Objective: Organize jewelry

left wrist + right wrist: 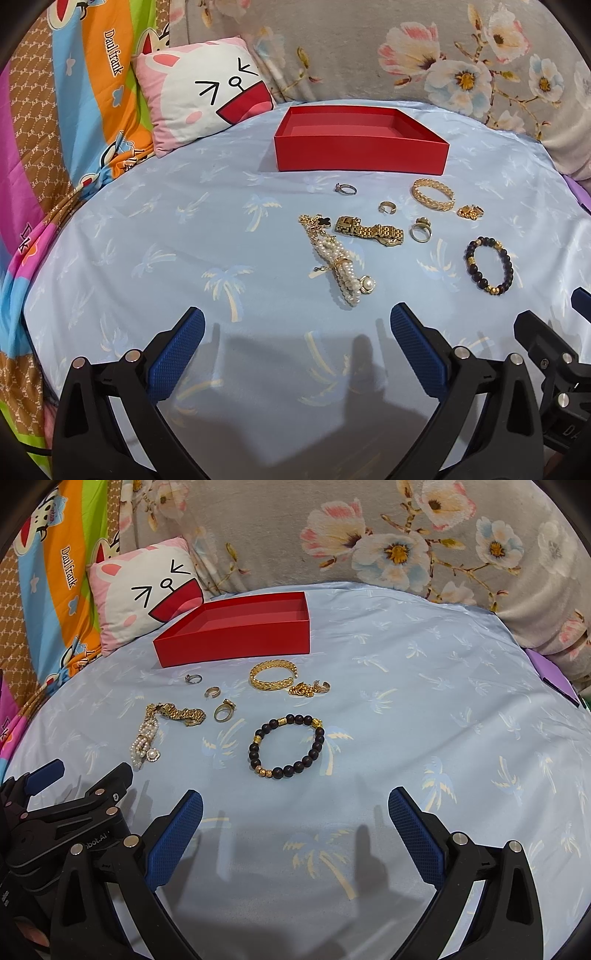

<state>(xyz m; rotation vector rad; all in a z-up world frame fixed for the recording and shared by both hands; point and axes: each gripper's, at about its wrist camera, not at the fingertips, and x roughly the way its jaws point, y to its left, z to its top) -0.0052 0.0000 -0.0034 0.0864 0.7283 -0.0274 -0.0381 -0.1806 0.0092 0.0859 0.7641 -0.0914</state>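
The soft bed (147, 229) gives under pressure, so a claw could snag the sheet along with a piece. The red box (360, 147) sits empty beyond the jewelry, all of it outside. The tangled pearl necklace (341, 266) may drag the gold watch (369, 230). The rings (421, 230) could slip. Left claw (295, 354) and right claw (295, 834) both gape, holding nothing.

A light blue sheet (147, 240) with palm tree prints covers the bed. At the back left sits a pink cartoon pillow (199, 96), next to a striped cartoon blanket (74, 92). A grey floral blanket (406, 535) runs along the back.
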